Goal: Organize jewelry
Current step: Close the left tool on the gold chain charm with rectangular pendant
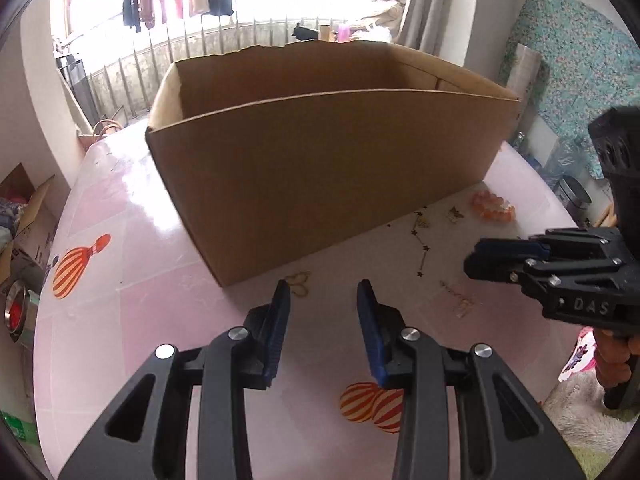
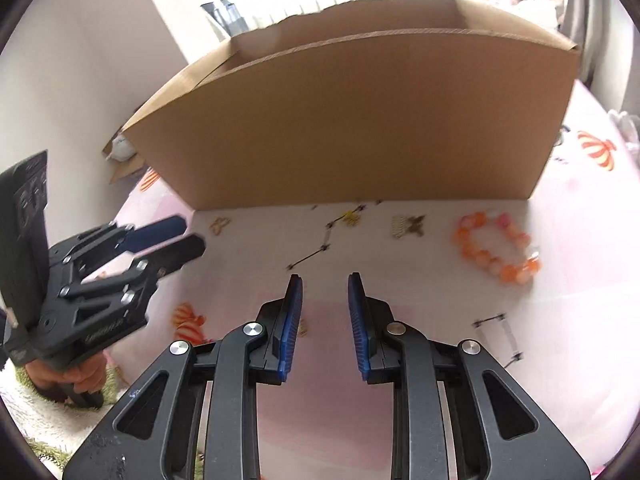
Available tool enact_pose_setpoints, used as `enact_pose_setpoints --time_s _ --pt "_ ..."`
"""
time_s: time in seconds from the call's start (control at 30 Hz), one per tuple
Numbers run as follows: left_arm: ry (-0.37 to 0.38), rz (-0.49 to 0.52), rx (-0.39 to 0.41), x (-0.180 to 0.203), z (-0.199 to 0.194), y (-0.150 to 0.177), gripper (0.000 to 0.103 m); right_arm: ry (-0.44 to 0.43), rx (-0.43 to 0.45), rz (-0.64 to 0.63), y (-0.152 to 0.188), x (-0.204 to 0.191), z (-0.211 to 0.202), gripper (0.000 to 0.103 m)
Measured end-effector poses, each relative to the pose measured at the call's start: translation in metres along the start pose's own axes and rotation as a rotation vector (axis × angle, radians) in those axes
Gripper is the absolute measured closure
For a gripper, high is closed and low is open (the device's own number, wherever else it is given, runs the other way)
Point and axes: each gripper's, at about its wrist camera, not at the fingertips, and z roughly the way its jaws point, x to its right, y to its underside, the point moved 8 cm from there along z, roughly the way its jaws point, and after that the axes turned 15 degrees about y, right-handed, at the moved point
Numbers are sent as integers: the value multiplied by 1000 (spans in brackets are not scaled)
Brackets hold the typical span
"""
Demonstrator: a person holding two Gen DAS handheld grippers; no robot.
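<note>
- Right now the left claw (image 1: 323, 292) hangs over the pink counter (image 1: 152, 256), tilted down, its blue pads apart with nothing between them: released.
- Just past its left fingertip lies a small gold butterfly-shaped piece (image 1: 299, 283), flat on the counter, close to the near corner of the cardboard box (image 1: 320, 168); the pads do not touch it.
- The right claw (image 2: 323, 286) also hangs over the counter with a gap between its pads and only bare counter in that gap; its jaws are closing, and it grips nothing.
- Ahead of the right claw, a dark chain with small star links (image 2: 320, 248) runs slantwise toward the box, its near end just beyond the left fingertip.
- Further off and to the right lies an orange and pink bead bracelet (image 2: 498, 248), well apart from the pads, near the box's right corner.
- Between the chain and the bracelet sits a gold butterfly charm (image 2: 408, 226), just in front of the box wall.
- A clear-link piece of chain (image 2: 498, 338) lies to the right of the right claw, beside its arm.
- The box stands open-topped at the far side of all the jewelry; what is inside it cannot be seen.
- Each claw shows in the other's view, held in a hand (image 2: 76, 376) at the counter's near edge.
</note>
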Motion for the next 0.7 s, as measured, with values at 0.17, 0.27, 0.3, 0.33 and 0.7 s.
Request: enact_pose_setpoints --time_s 0.17,0.27,0.3,0.33,0.7 --pt "145 123 -41 42 11 1 69 35 13 58 -13 22 6 80" --pt "198 188 -76 65 21 4 69 28 5 95 -14 31 8 80" --pt "209 209 -91 71 24 6 69 25 2 103 -13 33 8 80" --pt "212 228 -105 76 28 7 69 21 -2 108 -10 36 7 80" --pt "165 291 -180 89 57 8 76 -21 -13 152 -1 42 6 80"
